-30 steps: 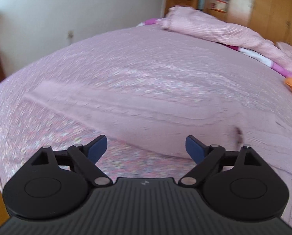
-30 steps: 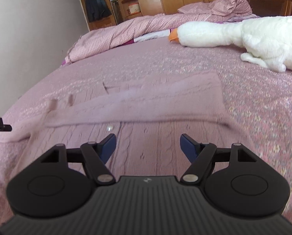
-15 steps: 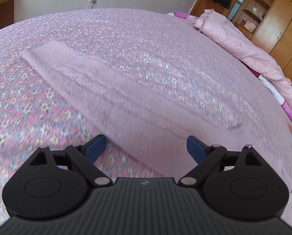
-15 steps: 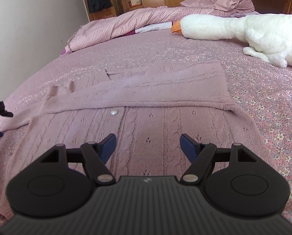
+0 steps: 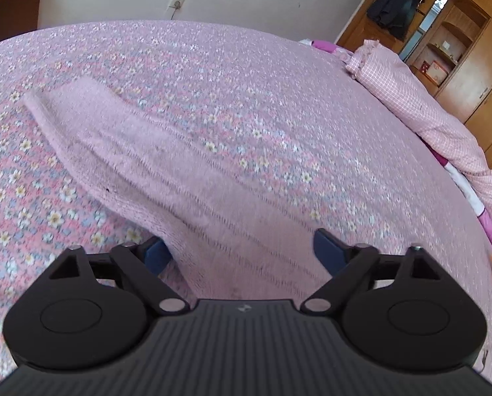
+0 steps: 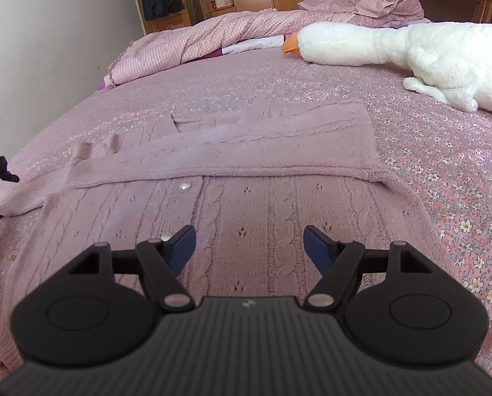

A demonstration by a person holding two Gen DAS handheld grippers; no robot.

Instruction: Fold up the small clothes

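Pink cardigan (image 6: pixel 239 198) flat; both grippers seemingly empty.

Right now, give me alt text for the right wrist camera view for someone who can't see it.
A pink knitted cardigan lies flat on a flowered bedspread, one sleeve folded across its front, with the open right gripper hovering over its lower part. A white toy goose lies beyond on the right, and a rumpled checked quilt behind.

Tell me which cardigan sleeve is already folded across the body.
The right sleeve: it lies flat across the cardigan above the buttons. The left sleeve stretches out onto the bedspread.
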